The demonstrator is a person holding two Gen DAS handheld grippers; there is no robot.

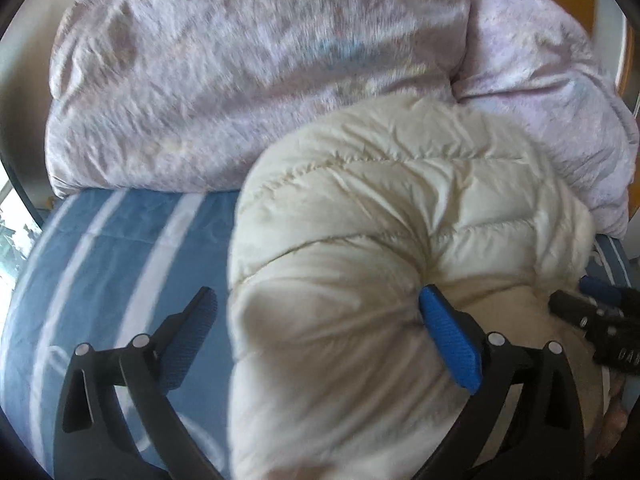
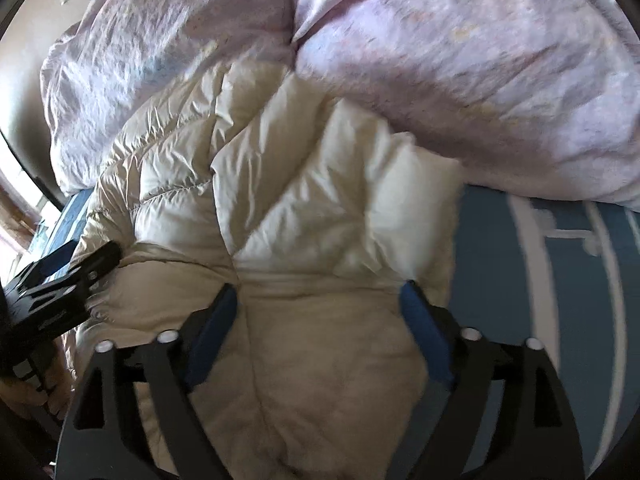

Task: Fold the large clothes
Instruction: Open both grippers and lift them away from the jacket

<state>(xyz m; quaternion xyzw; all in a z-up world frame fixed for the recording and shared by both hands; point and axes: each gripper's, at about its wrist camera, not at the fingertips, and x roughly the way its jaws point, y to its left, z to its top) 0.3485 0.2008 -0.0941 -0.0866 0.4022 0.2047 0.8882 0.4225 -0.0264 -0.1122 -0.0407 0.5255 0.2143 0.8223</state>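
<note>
Cream puffer jacket (image 1: pixel 400 208) sits bunched on the blue striped bedsheet (image 1: pixel 120 248), its far side pressed against the heaped lilac duvet (image 1: pixel 240 80). It reads as a rounded lump, quilted panels doubled over one another, no flat edges or square outline visible.

Your left gripper (image 1: pixel 320 320) stands wide, jaws straddling a bulge of the jacket without pinching it. Your right gripper (image 2: pixel 320 308) is also spread wide, jaws either side of the near end of the jacket; fabric fills the gap, but no clamping shows.

Judgement: folding is mid-way at best. Some doubling over appears done; you still need to flatten, align and finish the fold. Sleeves and hem are hidden, so you cannot confirm which fold comes next.
</note>
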